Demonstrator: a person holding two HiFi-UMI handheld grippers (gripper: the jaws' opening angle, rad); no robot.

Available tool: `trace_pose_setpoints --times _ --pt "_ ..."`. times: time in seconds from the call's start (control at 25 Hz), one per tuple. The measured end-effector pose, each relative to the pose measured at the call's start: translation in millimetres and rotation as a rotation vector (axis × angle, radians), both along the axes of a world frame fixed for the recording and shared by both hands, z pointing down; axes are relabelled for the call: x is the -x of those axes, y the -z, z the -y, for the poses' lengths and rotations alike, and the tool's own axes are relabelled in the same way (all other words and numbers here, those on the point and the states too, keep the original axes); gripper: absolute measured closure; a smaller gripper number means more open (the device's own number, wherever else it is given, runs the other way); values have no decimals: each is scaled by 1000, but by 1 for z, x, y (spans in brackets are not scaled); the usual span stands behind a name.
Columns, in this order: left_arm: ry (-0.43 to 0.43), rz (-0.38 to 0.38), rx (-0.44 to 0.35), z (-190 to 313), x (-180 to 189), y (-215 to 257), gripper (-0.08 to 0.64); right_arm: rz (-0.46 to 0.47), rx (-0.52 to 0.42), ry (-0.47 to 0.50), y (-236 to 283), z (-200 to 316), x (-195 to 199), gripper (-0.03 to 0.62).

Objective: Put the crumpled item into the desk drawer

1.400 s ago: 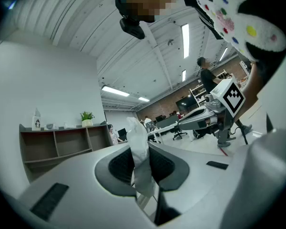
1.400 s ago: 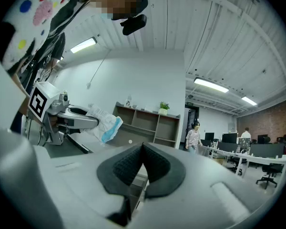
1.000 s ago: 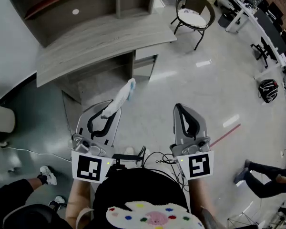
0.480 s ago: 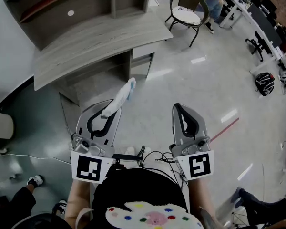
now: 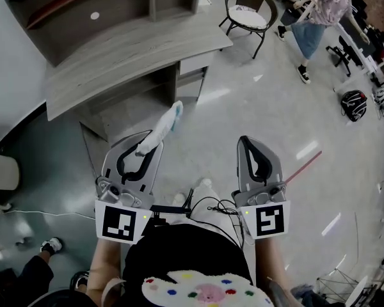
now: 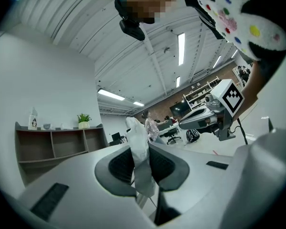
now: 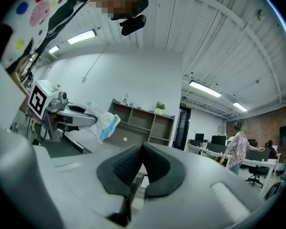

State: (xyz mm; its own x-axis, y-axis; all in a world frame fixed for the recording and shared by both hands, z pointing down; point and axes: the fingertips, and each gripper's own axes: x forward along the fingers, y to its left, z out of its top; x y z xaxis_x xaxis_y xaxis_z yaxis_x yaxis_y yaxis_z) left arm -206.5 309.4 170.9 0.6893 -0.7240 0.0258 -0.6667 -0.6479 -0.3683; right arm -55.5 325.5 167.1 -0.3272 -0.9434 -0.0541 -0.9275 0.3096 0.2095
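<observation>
This is the carry step. The left claw (image 5: pixel 145 149) is clamped on the crumpled item (image 5: pixel 166 124), a white and blue wad that sticks out ahead of it over the floor (image 5: pixel 243 107), short of the bench (image 5: pixel 134 47). The right claw (image 5: pixel 246 142) is closed on nothing. Next, I judge, it must pull open the drawer (image 5: pixel 193 65), which looks closed; its contents are unseen.

Left gripper (image 5: pixel 146 147), right gripper (image 5: pixel 246 142): pale grey shells, black jaw pads. Black-and-white marker cube (image 5: pixel 120 223) behind each. Black cables (image 5: pixel 208 208) between them, lower centre. Black top (image 5: pixel 179 251); white cap (image 5: pixel 205 291), coloured dots.
</observation>
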Motion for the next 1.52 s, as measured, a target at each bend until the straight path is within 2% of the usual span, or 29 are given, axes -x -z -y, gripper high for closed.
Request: trace_pose_setpoints --times 0.24,0.36,0.64,0.84,1.08,1.24,1.52 --pt "-2 -9 -20 6 -4 3 503 -26 9 -3 -7 2 -12 583" --pt "17 5 -29 11 -5 4 503 4 -1 11 0 12 -12 583" --pt "65 5 -34 37 -15 6 503 -22 -31 95 1 44 -19 583" --pt "88 9 -43 68 -37 10 503 -33 -17 99 -3 82 -41 583" --pt "115 19 -39 113 -67 9 503 -9 -37 161 5 133 -63 583" --pt "149 12 -27 145 -86 8 503 34 -12 152 4 168 -87 583" --pt "218 14 -11 196 -119 3 503 27 19 211 -7 223 -124 583"
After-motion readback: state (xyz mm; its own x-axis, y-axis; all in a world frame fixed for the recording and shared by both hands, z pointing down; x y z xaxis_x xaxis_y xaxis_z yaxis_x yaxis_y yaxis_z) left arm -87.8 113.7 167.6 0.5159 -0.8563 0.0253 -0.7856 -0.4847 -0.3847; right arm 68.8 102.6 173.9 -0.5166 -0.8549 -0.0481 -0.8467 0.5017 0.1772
